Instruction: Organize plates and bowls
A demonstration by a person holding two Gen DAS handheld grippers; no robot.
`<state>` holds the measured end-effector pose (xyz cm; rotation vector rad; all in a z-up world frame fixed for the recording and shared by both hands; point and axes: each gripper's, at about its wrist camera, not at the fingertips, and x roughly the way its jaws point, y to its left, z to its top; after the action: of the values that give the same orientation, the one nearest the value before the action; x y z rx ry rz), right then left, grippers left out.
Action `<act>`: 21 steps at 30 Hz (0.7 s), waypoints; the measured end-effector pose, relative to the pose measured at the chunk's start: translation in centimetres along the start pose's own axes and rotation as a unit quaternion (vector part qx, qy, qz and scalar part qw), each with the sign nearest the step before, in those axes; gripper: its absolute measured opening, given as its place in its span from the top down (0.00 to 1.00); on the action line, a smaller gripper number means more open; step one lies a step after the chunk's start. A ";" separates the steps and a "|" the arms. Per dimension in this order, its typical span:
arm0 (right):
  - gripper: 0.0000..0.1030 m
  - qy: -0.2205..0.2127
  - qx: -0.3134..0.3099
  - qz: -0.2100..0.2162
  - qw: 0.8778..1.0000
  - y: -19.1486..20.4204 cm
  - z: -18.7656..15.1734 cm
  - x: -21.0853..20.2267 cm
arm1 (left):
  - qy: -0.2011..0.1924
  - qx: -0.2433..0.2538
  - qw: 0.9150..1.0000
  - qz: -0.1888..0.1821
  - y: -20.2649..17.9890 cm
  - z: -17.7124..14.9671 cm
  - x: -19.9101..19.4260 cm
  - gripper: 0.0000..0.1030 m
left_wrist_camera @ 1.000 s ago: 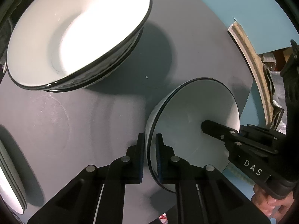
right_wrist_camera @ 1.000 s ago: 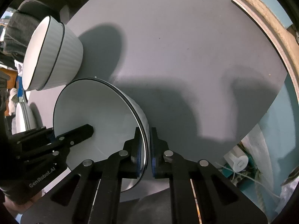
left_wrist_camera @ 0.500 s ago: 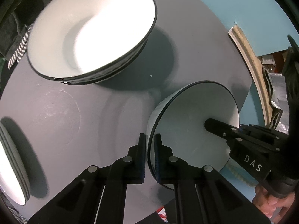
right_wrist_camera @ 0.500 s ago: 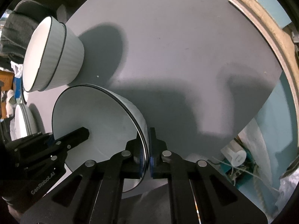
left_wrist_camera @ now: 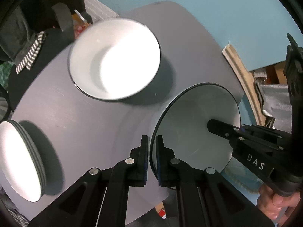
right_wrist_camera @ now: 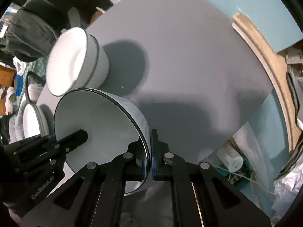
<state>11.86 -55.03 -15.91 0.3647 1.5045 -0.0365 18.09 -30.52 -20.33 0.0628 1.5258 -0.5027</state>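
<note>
You are pinching the bowl [left_wrist_camera: 197,124] by opposite rims, left claw [left_wrist_camera: 151,158] and right claw [right_wrist_camera: 148,158] both clamped tight, carrying it level above the worktop [left_wrist_camera: 90,124], probably toward the stacked bowls [left_wrist_camera: 113,58].

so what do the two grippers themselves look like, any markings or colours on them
Both are matte black plastic with angular, cut-out linkage arms and round silver screw heads. The left gripper has blue pads on the inner faces of its fingers, and so does the right gripper. Seen from the other camera, the right one carries white "DAS" lettering and the left one reads "GenRobot.AI". No cables or sleeves show.
</note>
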 end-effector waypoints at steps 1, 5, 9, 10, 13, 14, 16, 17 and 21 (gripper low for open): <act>0.96 -0.003 -0.002 0.001 1.000 0.2 0.1 -0.3 | -0.004 -0.001 1.000 0.000 0.1 0.1 -0.4 0.93; 0.96 -0.013 -0.013 0.004 1.000 1.4 0.7 -1.3 | -0.017 -0.009 1.000 0.004 0.5 0.9 -1.7 0.93; 0.96 -0.022 -0.028 0.007 0.999 2.6 1.3 -1.9 | -0.032 -0.013 0.999 0.013 0.3 2.0 -2.3 0.93; 0.96 -0.024 -0.032 0.007 0.999 3.0 1.6 -2.0 | -0.035 -0.014 0.999 0.015 0.6 2.2 -2.6 0.93; 0.96 -0.028 -0.041 0.011 0.999 4.0 2.5 -1.9 | -0.044 -0.022 0.999 0.019 1.7 3.1 -3.3 0.93; 0.96 -0.028 -0.042 0.012 0.999 4.3 2.9 -2.0 | -0.049 -0.024 0.998 0.021 2.1 3.5 -3.6 0.93; 0.96 -0.029 -0.049 0.015 0.998 5.2 3.9 -1.9 | -0.055 -0.029 0.998 0.025 2.9 4.1 -4.0 0.93; 0.96 -0.029 -0.051 0.016 0.998 5.5 4.2 -1.8 | -0.058 -0.031 0.997 0.028 3.2 4.4 -4.1 0.93; 0.96 -0.029 -0.064 0.015 0.997 7.3 5.8 -1.3 | -0.067 -0.041 0.996 0.034 4.4 5.8 -4.3 0.93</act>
<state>19.17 -49.92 -12.95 0.2805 1.4358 0.0730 25.26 -27.39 -17.02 0.0170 1.4061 -0.3819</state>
